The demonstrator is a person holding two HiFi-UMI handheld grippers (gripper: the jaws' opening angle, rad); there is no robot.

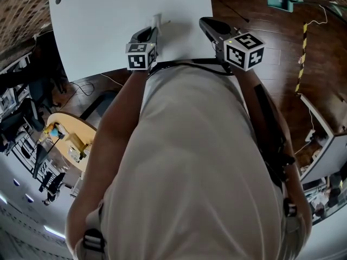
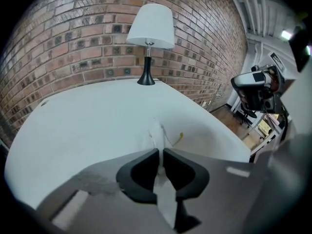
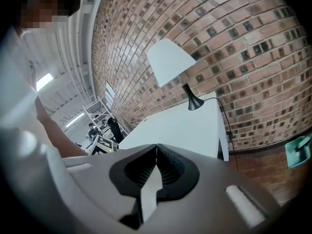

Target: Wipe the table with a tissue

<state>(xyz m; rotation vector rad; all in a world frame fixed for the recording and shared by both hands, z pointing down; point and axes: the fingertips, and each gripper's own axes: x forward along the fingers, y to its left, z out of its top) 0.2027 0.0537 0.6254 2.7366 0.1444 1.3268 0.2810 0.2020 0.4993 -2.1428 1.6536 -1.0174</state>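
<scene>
A white table (image 1: 103, 15) fills the top of the head view. My left gripper (image 1: 153, 32) hangs over its near edge, shut on a thin white tissue (image 1: 158, 20) that sticks out ahead of the jaws. In the left gripper view the tissue (image 2: 157, 133) runs between the closed jaws of the left gripper (image 2: 160, 151) and its free end rests on or just above the table (image 2: 87, 126). My right gripper (image 1: 205, 21) is at the table's near right corner, and in its own view its jaws (image 3: 156, 146) meet at the tips with nothing between them.
A white-shaded lamp (image 2: 150, 26) on a black stem stands at the table's far edge by the brick wall. A small yellowish scrap (image 2: 181, 137) lies near the tissue. Wooden floor (image 1: 260, 15) lies to the right, a round wooden side table (image 1: 70, 137) to the left.
</scene>
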